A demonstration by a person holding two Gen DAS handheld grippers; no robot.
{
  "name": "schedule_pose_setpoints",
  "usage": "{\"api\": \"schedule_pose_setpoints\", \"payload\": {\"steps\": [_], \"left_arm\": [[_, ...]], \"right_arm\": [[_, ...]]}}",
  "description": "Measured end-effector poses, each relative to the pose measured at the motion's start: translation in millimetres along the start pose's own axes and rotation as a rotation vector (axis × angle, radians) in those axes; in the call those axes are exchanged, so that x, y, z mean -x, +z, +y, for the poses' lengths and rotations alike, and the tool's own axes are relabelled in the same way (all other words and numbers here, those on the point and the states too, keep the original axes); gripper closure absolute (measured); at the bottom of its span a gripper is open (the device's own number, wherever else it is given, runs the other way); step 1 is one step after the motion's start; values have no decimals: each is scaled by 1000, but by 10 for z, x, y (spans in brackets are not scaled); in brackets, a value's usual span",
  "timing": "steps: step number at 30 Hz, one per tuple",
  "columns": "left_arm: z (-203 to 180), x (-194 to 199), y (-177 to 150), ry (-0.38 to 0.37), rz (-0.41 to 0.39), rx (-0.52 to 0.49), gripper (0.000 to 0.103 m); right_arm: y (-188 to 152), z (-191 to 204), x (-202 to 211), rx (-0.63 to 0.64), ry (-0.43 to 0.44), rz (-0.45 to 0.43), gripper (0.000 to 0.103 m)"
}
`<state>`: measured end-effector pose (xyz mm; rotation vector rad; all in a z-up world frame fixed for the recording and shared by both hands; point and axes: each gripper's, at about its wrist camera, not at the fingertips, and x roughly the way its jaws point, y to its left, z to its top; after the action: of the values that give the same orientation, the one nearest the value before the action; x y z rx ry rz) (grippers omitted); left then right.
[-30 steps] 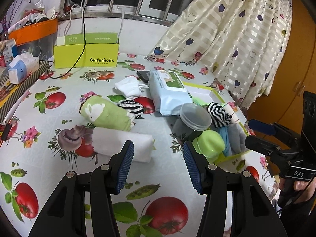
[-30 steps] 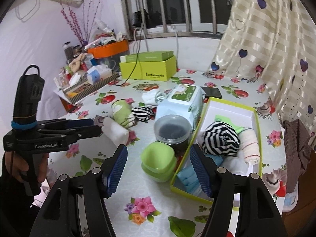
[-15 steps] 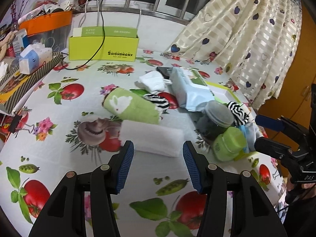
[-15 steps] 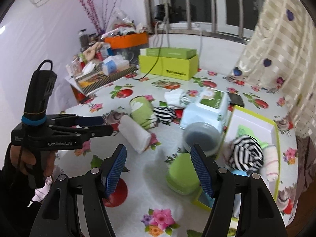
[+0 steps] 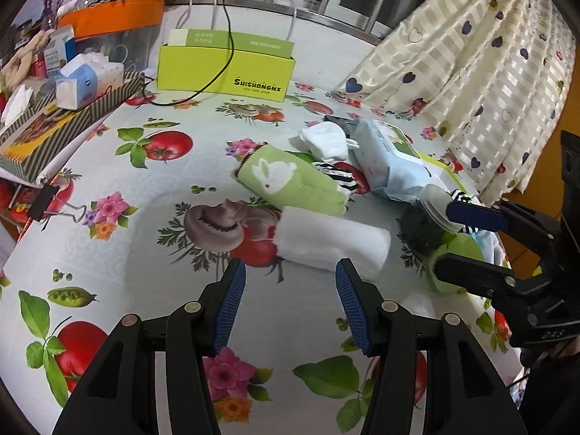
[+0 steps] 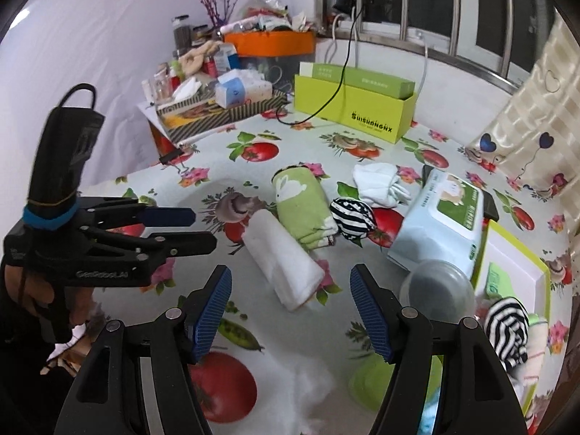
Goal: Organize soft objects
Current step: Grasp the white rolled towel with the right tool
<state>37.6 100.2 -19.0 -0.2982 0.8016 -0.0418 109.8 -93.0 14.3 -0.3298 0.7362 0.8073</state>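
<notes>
- The left gripper (image 5: 288,302) hovers over the fruit-print tablecloth (image 5: 152,195) with its blue pads spread apart and nothing between them; the rolled white towel (image 5: 328,243) lies just ahead of its fingertips
- The right gripper (image 6: 290,311) is likewise spread wide and empty – the same white towel (image 6: 281,261) lies on the cloth just beyond its tips
- A rolled green towel with a white rabbit (image 5: 290,179) lies beside the white one, touching it at one end
- Against the green roll's far end sits a black-and-white striped bundle (image 6: 351,217), and just past that a small white sock bundle (image 6: 377,183)
- A pale blue wipes pack (image 6: 440,217) rests next to the yellow-rimmed tray (image 6: 514,250), which holds another striped bundle (image 6: 505,328)
- A grey lidded tub (image 6: 436,290) stands just in front of the wipes pack, with a green container (image 5: 458,250) close by – partly hidden behind the right gripper's fingers
- A yellow-green box (image 5: 224,63) stands at the back edge of the table
</notes>
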Motion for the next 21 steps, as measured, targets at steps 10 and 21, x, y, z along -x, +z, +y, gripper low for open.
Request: {"api": "schedule_pose_setpoints", "payload": {"steps": [10, 21], "left_arm": [[180, -29, 9, -9, -1, 37, 50], [305, -17, 13, -13, -4, 72, 50]], "right_arm": [[242, 61, -581, 44, -11, 136, 35], [187, 132, -978, 81, 13, 239, 78]]}}
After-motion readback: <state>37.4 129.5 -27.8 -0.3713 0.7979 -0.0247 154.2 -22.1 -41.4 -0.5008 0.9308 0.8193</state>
